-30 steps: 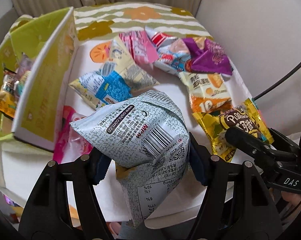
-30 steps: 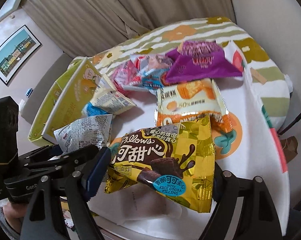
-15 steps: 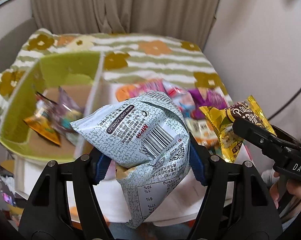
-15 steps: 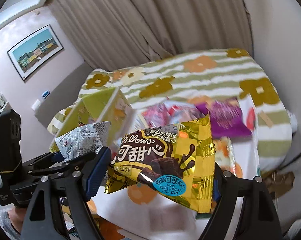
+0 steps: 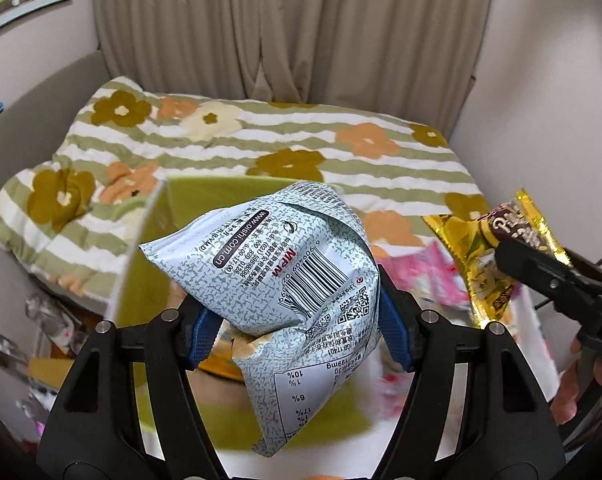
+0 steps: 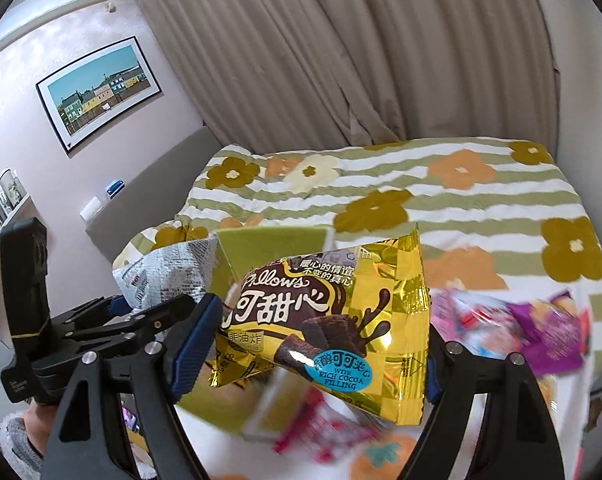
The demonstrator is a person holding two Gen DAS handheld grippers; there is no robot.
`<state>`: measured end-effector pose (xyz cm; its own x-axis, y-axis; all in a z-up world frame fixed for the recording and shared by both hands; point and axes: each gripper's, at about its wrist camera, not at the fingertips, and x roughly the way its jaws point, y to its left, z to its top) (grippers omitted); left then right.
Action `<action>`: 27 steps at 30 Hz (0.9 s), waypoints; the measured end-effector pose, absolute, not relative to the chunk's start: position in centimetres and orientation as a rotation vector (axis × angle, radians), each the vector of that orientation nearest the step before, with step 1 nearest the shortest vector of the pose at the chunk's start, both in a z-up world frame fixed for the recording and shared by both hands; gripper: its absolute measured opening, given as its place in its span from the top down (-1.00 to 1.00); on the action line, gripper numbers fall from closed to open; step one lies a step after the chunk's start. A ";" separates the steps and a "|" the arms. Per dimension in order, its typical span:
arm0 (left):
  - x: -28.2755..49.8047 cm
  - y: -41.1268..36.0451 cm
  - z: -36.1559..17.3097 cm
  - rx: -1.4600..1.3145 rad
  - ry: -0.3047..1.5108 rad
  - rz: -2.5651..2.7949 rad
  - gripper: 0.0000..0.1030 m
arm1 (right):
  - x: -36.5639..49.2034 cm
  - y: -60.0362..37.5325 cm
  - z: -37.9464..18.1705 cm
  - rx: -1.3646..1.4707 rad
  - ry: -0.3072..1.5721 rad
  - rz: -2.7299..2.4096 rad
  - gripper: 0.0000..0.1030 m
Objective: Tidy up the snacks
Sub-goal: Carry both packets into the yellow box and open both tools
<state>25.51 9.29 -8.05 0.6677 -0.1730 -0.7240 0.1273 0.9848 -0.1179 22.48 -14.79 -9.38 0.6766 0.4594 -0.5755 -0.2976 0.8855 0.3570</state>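
My left gripper is shut on a pale grey-green snack bag with a barcode, held in the air above the green box. My right gripper is shut on a gold chocolate-pillow snack pack. In the left wrist view the gold pack and the right gripper's finger hang at the right. The right wrist view shows the grey-green bag and the left gripper at the left, beside the green box.
Pink and purple snack packs lie blurred on the white cloth at the right. A flowered striped blanket covers the bed behind, with curtains beyond. A person's hand holds the right gripper's handle. A framed picture hangs on the left wall.
Both grippers have risen and tilted up with their packs still held. The snack pile has dropped low in view; the bed, curtains and wall now fill the frames.
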 end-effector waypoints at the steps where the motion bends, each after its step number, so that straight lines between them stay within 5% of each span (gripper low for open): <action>1: 26.8 10.6 -8.4 -0.050 0.833 -0.171 -0.26 | 23.3 -13.6 -9.4 0.239 0.710 0.429 -0.55; 14: 37.1 16.3 -14.7 -0.009 0.953 -0.236 -0.28 | 30.7 -6.1 -12.5 0.240 0.795 0.352 -0.55; 16: 37.7 16.4 -15.4 -0.002 0.961 -0.232 -0.49 | 31.2 -5.7 -12.7 0.236 0.808 0.346 -0.55; 17: 37.9 16.4 -15.7 0.015 0.961 -0.215 -0.84 | 31.3 -5.5 -12.6 0.233 0.811 0.345 -0.55; 18: 37.8 16.4 -15.8 0.027 0.958 -0.197 -0.99 | 31.5 -5.3 -12.7 0.228 0.814 0.343 -0.55; 27: 35.2 19.1 -16.6 -0.091 0.995 -0.148 -0.99 | 33.0 -4.3 -13.9 0.208 0.859 0.369 -0.55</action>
<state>35.19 19.12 -16.60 0.5358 -0.1657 -0.8279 0.0828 0.9861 -0.1437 33.04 -4.27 -13.86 0.5954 0.3982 -0.6978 -0.2325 0.9168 0.3248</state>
